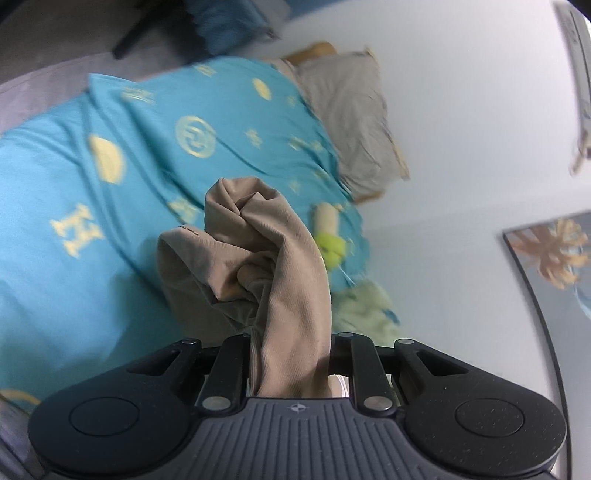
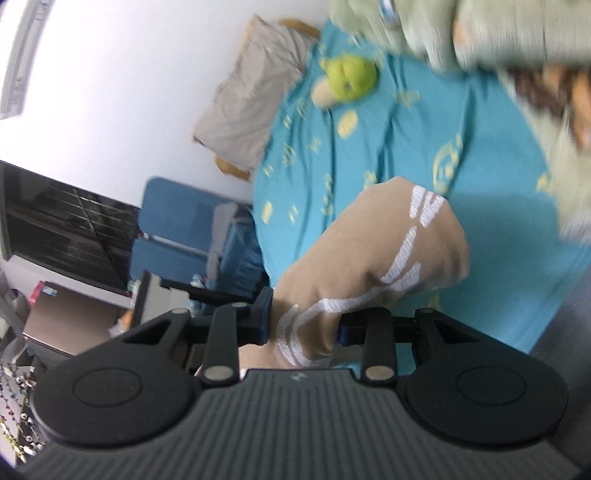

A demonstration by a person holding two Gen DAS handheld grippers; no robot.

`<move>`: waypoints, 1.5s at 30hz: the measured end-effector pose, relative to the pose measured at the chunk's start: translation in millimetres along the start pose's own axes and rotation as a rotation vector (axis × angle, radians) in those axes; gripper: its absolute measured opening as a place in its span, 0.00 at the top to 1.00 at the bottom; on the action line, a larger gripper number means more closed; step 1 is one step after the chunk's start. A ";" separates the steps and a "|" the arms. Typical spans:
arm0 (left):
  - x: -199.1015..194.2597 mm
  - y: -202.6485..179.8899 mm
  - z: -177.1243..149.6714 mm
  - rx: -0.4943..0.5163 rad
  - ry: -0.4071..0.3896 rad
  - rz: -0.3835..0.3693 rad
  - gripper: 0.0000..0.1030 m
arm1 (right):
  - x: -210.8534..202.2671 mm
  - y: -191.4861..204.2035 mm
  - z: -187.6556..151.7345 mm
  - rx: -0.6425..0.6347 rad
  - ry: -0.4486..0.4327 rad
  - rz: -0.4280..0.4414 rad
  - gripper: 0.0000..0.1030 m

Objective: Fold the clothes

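1. Tan fabric, the garment, is bunching up from the left claw through the centre of the left wrist frame; the claw's jaws are pinching a gathered fold of it at the lower centre.
2. Crumpled folds of the garment are rising above the claw, in front of the turquoise bedspread that is filling the left half of the frame.
3. In the right wrist frame, the right claw is clamping another part of the same garment, with white printed stripes running across the cloth between the blue-tipped fingers.
4. The garment is arching up and right from the claw, hanging over the bedspread rather than lying flat on it.
5. A grey pillow is sitting at the head of the bed, upper centre-left of the right frame; a green plush toy is lying just beside it on the bedspread.
6. Pale green fabric is blurring across the upper right corner; what it is, I cannot tell.
7. Both frames are showing motion blur.
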State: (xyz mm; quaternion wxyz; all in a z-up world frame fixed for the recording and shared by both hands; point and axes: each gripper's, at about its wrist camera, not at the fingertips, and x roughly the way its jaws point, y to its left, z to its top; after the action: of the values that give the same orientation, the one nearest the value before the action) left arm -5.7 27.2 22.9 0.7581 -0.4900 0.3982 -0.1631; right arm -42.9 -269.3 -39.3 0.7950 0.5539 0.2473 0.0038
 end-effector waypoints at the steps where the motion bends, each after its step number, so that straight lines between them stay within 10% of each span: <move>1: 3.5 -17.3 -7.1 0.013 0.014 -0.012 0.82 | -11.1 3.7 12.3 -0.001 -0.018 0.007 0.65; 14: 224.1 -272.7 -114.2 0.117 0.320 -0.331 0.82 | -148.7 37.8 267.2 -0.168 -0.430 -0.046 0.65; 19: 320.1 -313.4 -161.8 0.184 0.421 -0.404 0.80 | -178.6 38.1 330.3 -0.288 -0.606 -0.135 0.65; 35: 375.2 -158.3 -224.1 0.401 0.549 -0.330 0.62 | -151.5 -112.8 269.8 -0.135 -0.553 -0.348 0.61; 39: 350.7 -177.7 -225.3 0.558 0.481 -0.269 0.22 | -156.3 -101.1 268.1 -0.092 -0.505 -0.396 0.54; 45: 288.8 -215.7 -226.0 0.742 0.403 -0.250 0.09 | -165.9 -81.1 263.2 -0.045 -0.438 -0.461 0.53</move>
State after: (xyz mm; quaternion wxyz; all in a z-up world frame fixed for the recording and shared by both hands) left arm 34.4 -396.1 37.1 0.7644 -0.1873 0.3904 -0.4777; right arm -105.6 -578.4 23.2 0.8213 0.4532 0.1891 -0.2904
